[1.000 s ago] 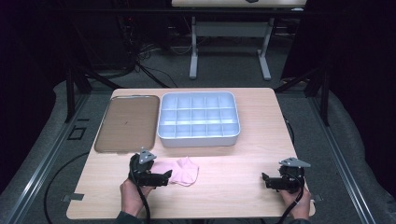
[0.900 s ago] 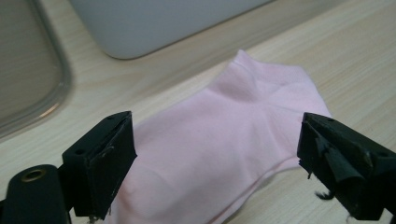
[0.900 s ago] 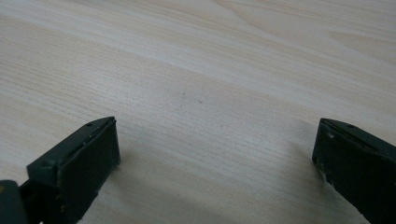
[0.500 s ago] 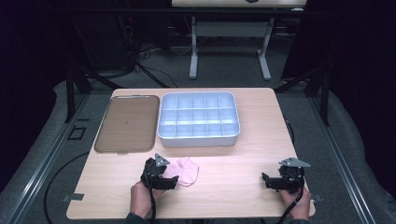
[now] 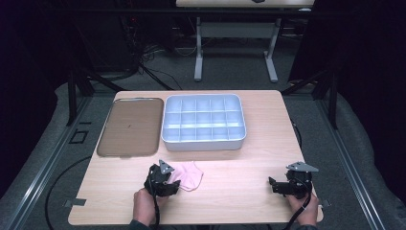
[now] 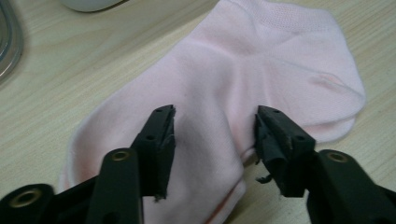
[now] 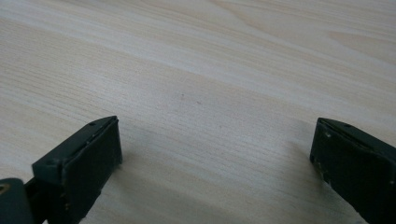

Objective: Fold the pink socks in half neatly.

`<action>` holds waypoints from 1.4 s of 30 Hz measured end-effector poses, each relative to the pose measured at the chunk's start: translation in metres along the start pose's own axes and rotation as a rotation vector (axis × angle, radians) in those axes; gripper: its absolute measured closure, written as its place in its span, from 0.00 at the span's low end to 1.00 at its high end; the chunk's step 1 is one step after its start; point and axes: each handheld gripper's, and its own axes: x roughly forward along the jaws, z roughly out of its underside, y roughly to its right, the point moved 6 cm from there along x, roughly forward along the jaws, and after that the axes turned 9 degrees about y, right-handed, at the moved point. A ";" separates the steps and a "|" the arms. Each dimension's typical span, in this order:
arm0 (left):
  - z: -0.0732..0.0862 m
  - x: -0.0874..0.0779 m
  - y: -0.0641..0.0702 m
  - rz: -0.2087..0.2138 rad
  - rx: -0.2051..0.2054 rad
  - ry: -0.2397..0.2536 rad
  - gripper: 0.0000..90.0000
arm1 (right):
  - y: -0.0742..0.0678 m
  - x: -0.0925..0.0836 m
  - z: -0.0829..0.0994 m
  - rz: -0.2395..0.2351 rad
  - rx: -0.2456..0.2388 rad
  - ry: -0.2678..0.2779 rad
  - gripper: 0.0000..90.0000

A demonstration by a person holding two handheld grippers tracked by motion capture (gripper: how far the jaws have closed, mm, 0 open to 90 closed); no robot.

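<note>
One sock (image 6: 243, 88) lies lower centre; left gripper (image 6: 215, 135) jaws, just closing, straddle it ungripped; right gripper (image 7: 215, 154) gapes empty.

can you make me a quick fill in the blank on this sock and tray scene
1. The left gripper has just been closing, its jaws astride a fold of the ____ sock.
2. The sock lies on the table just in front of the white ____ tray.
3. Between the jaws of the right gripper lies only bare ____.
4. The flat brown lid lies to the ____ of the tray.

Missing words: pink; compartment; wood; left
</note>
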 end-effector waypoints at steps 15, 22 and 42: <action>0.002 -0.003 -0.005 0.007 0.012 0.035 0.88 | 0.001 0.000 0.000 0.005 0.003 0.001 0.02; -0.008 -0.018 -0.007 0.032 -0.019 0.084 0.88 | 0.001 0.000 0.000 0.009 0.005 0.002 0.02; -0.040 -0.047 0.026 0.096 0.035 0.175 0.88 | 0.002 0.000 0.000 0.010 0.005 0.001 0.02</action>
